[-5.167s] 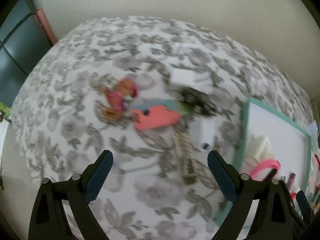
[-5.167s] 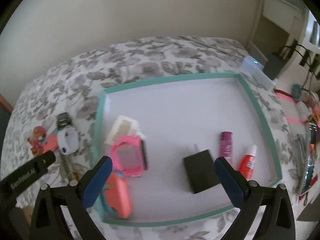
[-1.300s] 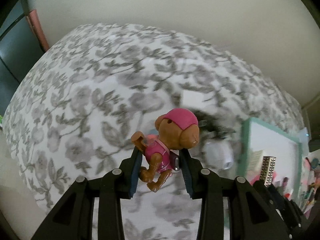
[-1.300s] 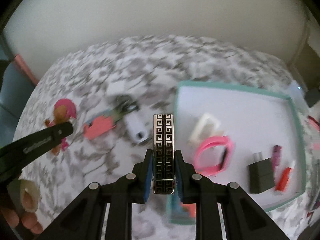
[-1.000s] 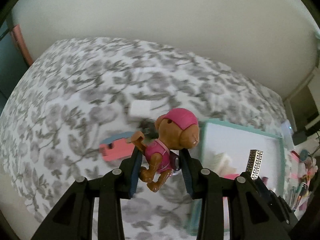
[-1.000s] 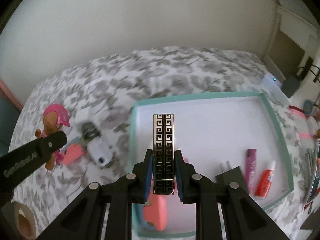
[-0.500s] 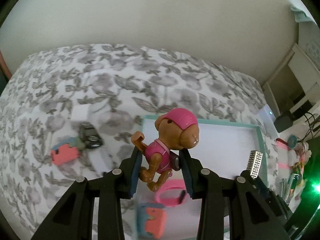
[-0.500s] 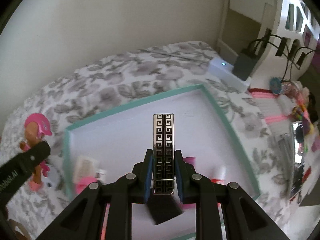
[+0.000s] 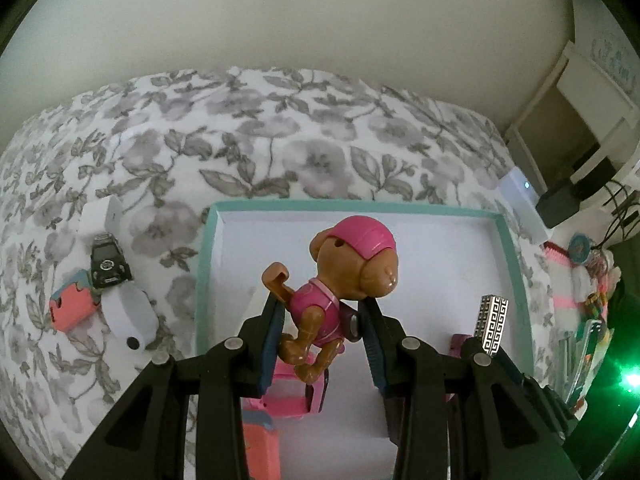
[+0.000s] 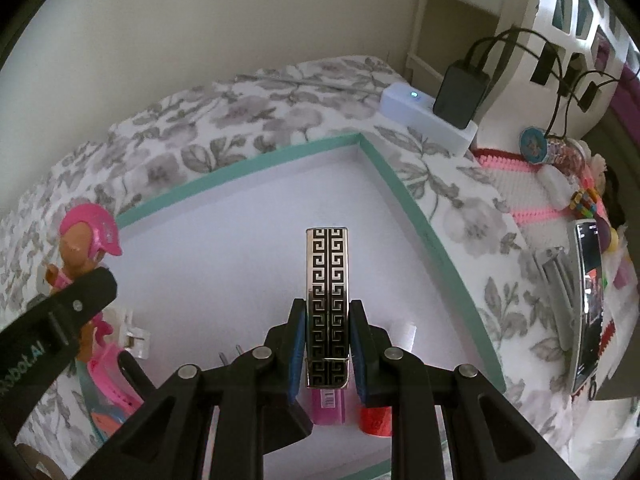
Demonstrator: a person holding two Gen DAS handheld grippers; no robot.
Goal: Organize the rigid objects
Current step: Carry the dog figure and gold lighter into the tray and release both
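Left wrist view: left gripper (image 9: 322,336) had its jaws clamped on the toy dog figure (image 9: 344,280), pads on the pink torso, head and helmet sticking out above the fingers. It hung over the white floor of the teal-rimmed tray (image 9: 204,280). Judgement: hard hollow plastic, light, stiff, glossy and rounded, so it could twist in the pads; torso is the sane place to hold, not the tail or legs. Outside the tray on the floral cloth (image 9: 280,148): black toy car (image 9: 107,267), a white rounded gadget (image 9: 130,316), a coral-and-blue piece (image 9: 72,306). All rigid and small; the car looked easiest across its sides. The right gripper's load, the patterned bar (image 9: 491,322), showed at lower right, also above the tray.

Right wrist view: right gripper (image 10: 326,350) was closed narrow on the patterned bar (image 10: 327,304), gripped near its lower end, most of the length standing free. It sat over the tray (image 10: 404,200) floor. Judgement: looks like metal, polished, so denser than the toy and slippery; a low grip on a long bar means it could pivot, mid-length would be steadier. Beneath the fingers: a pink tube (image 10: 329,404) and a red item (image 10: 376,420), partly hidden. Toy dog figure (image 10: 86,240) visible at left, behind the left gripper's finger.
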